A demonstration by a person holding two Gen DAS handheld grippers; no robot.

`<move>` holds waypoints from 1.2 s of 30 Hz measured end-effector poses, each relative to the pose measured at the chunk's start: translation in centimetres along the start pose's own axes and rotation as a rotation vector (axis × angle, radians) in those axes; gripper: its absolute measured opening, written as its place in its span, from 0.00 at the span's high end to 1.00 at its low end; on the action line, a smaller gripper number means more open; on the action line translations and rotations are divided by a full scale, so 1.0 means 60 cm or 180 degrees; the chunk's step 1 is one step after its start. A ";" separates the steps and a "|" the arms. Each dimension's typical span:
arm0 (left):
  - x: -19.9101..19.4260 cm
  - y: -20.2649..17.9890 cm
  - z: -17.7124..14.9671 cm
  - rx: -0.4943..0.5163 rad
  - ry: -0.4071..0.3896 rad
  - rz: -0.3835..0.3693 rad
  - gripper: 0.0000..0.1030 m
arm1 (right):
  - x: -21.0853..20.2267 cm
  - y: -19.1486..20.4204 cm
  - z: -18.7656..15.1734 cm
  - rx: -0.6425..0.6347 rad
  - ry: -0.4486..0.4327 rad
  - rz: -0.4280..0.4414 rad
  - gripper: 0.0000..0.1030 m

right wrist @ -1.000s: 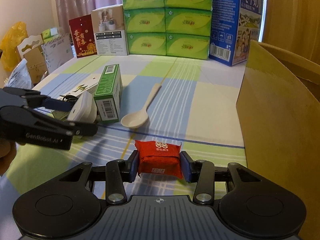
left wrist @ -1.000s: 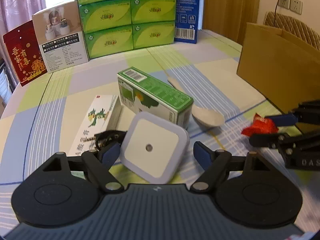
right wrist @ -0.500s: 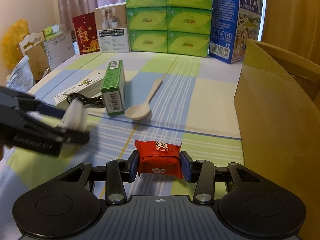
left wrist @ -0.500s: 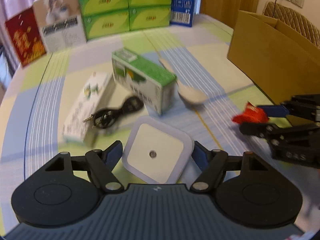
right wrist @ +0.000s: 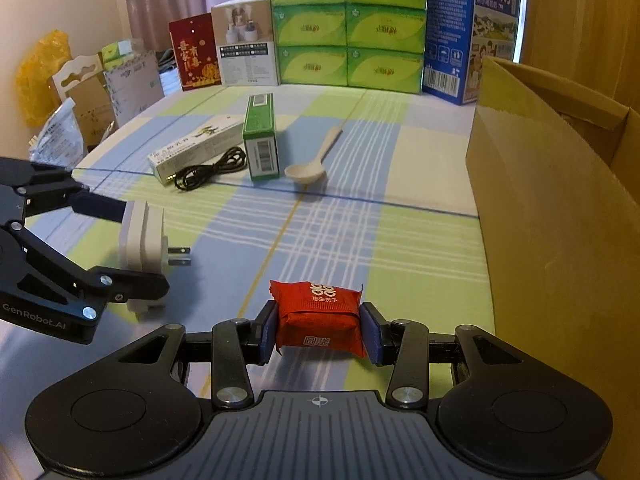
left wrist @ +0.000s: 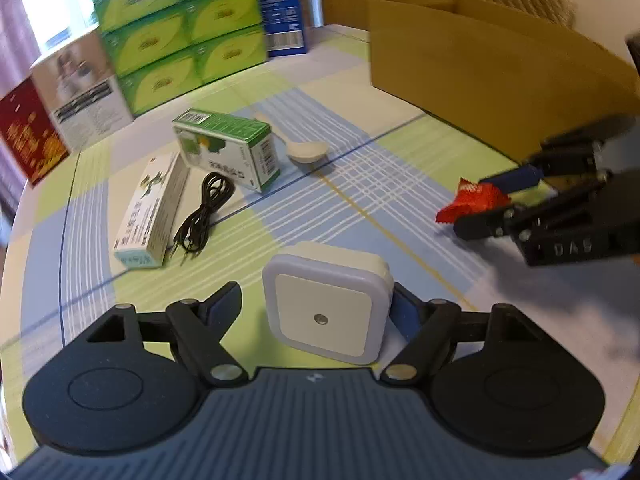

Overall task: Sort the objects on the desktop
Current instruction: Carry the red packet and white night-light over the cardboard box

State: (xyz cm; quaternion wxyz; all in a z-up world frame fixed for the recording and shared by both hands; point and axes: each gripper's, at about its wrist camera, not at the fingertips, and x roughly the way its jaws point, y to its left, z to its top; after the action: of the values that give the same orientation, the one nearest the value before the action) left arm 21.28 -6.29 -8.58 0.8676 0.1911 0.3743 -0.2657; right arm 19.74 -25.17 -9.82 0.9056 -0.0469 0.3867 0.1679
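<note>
The left gripper (left wrist: 318, 312) is clamped on a white square night light (left wrist: 326, 300), raised off the counter (right wrist: 420, 232) with its face toward the camera; the right pad touches the light's side, while the left finger (left wrist: 224, 308) shows a gap in the left wrist view. The right gripper (right wrist: 319, 334) is clamped on a red snack packet (right wrist: 320, 318), both pads pressed on its ends, clear of the counter.

The right wrist view shows the night light from the side, with two plug prongs (right wrist: 179, 256) pointing toward the packet; the left wrist view hides these. The left wrist view shows the packet only as a crumpled red edge between the other gripper's fingers.

On the counter further back lie a green box (right wrist: 261, 138), a white spoon (right wrist: 312, 162) just right of it, a coiled black cable (right wrist: 212, 170) and a long white box (right wrist: 196, 144) to its left. A brown cardboard box (right wrist: 560, 208) stands at the right, its interior mostly cut off. The left wrist view is motion-blurred toward its edges; print on the far cartons cannot be read there.
</note>
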 end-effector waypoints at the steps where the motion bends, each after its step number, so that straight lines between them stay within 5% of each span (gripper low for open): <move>1: 0.003 0.001 -0.001 0.0031 0.0000 -0.0017 0.27 | 0.001 0.000 0.000 0.0000 0.0002 -0.0004 0.61; 7: 0.013 0.004 0.000 0.0087 0.0051 -0.0222 0.40 | 0.009 0.001 -0.005 0.0036 0.0038 0.0018 0.61; 25: -0.001 0.008 0.012 -0.0951 0.0199 0.0070 0.41 | -0.016 0.010 -0.005 0.0075 -0.0042 -0.0022 0.61; 36: -0.022 -0.018 0.002 -0.1055 0.0230 0.0090 0.41 | -0.031 0.006 -0.016 0.0258 0.0026 0.0005 0.61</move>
State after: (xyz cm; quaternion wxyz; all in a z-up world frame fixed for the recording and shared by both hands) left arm 19.91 -6.76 -7.63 0.8769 0.0601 0.4411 -0.1811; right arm 17.75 -25.55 -9.14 0.9050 -0.0105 0.3969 0.1527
